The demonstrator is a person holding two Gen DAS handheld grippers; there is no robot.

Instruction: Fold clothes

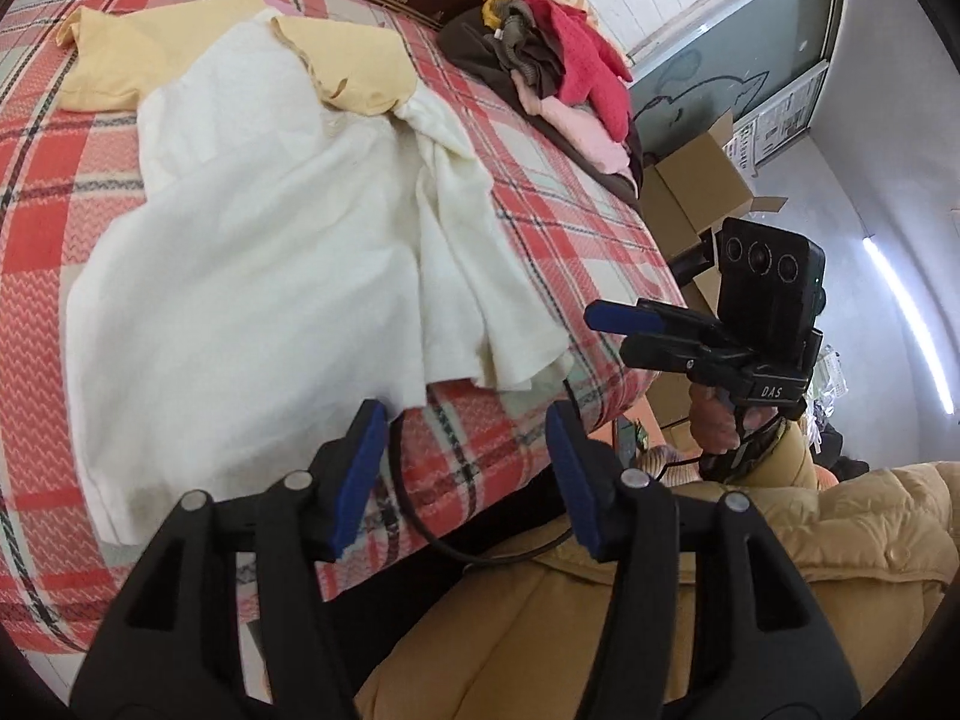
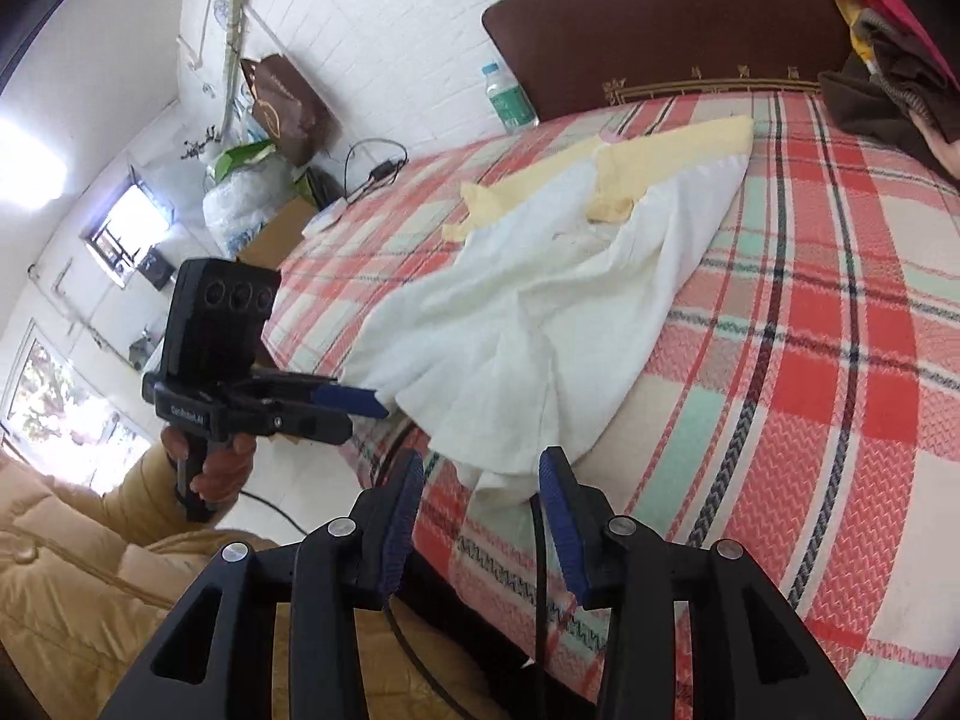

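**Both grippers at the shirt's hem**

A white-and-yellow shirt lies rumpled on the plaid bed, hem at the near edge. The left gripper and right gripper hover there, jaws spread, holding nothing. A clothes pile sits at 1 o'clock.

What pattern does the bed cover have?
The bed cover is red, cream and mint plaid, clearest in the right wrist view.
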